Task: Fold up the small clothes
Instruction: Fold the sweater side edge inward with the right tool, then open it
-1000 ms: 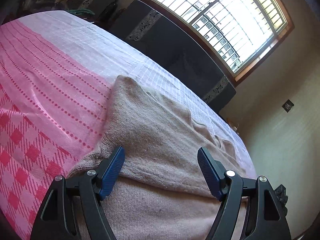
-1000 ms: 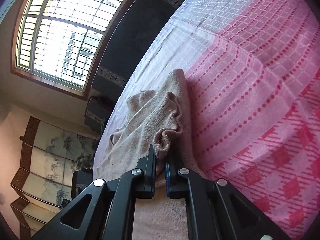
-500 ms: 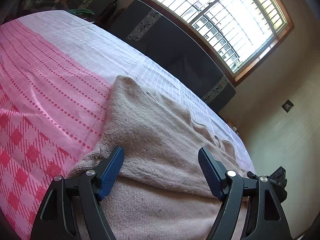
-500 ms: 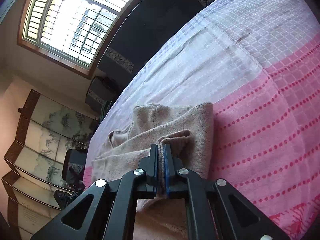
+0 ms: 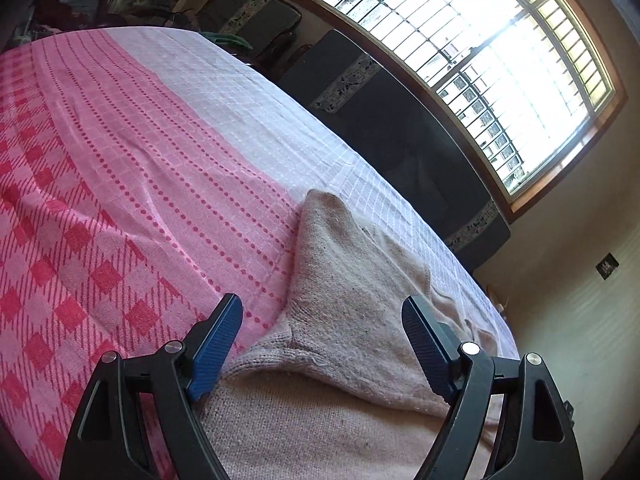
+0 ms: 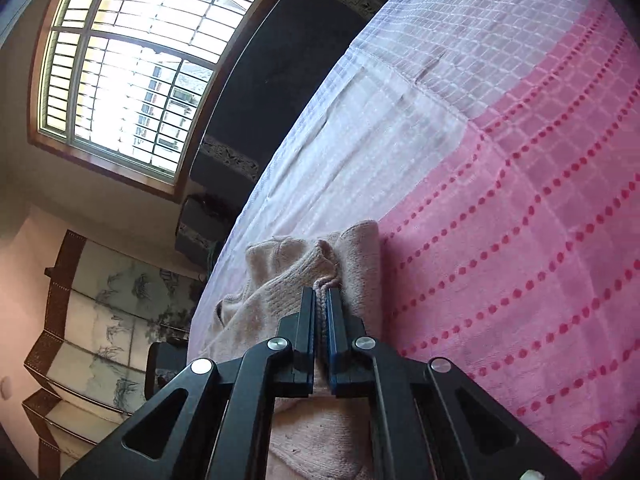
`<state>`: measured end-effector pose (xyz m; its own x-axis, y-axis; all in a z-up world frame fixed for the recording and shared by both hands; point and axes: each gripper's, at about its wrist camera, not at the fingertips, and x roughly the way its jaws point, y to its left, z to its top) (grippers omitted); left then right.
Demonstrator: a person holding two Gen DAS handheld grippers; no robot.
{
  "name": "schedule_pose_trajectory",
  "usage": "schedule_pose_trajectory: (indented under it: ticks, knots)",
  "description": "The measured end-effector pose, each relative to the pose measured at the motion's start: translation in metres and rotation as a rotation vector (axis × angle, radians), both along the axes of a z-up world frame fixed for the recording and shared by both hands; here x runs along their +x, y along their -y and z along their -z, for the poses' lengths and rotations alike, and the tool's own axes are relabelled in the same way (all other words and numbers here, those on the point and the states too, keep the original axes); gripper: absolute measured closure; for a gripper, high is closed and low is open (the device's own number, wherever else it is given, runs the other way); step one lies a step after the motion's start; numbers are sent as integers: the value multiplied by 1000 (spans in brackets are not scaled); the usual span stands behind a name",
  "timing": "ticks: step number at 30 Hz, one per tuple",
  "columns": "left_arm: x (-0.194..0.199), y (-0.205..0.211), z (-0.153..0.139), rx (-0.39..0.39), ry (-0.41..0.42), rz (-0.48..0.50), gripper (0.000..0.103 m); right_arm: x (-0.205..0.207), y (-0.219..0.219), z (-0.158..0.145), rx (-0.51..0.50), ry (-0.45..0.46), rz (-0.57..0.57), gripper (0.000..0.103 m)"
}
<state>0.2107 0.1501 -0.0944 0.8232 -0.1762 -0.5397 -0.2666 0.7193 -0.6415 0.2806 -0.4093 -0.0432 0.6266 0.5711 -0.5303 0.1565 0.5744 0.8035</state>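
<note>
Beige knit sweater (image 5: 352, 312) lying on pink patterned cloth (image 5: 120, 184) over the table, partly folded, one flap doubled over the body w/ a pointed corner toward the pale checked end of the cloth. Left gripper (image 5: 322, 336) spread wide, blue pads (image 5: 218, 340) apart, hovering above the near part of the sweater, nothing between them. Right gripper (image 6: 321, 312) clamped tight on a bunched edge of the sweater (image 6: 288, 276), knit squeezed between the pads, fabric rising in a ridge ahead of the tips. Big barred window (image 5: 472, 44) and dark sofa (image 5: 400, 128) behind the table; painted folding screen (image 6: 100, 320) at left in right-wrist view.
</note>
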Motion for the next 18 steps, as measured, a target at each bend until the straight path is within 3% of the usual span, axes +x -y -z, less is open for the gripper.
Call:
schedule_pose_trajectory:
  ticks: [5, 8, 12, 15, 18]
  knots:
    - [0, -3, 2, -3, 3, -15, 21, -2, -1, -13, 29, 9, 1, 97]
    - [1, -3, 3, 5, -5, -16, 21, -1, -7, -8, -77, -48, -28, 97]
    - [1, -3, 2, 10, -10, -13, 21, -1, 3, 5, 14, -87, -16, 95]
    - [1, -3, 2, 7, -10, -10, 21, -20, 9, -13, -27, -44, 27, 92]
    - [2, -3, 1, 5, -9, -7, 21, -59, 6, -42, -40, 42, -19, 92]
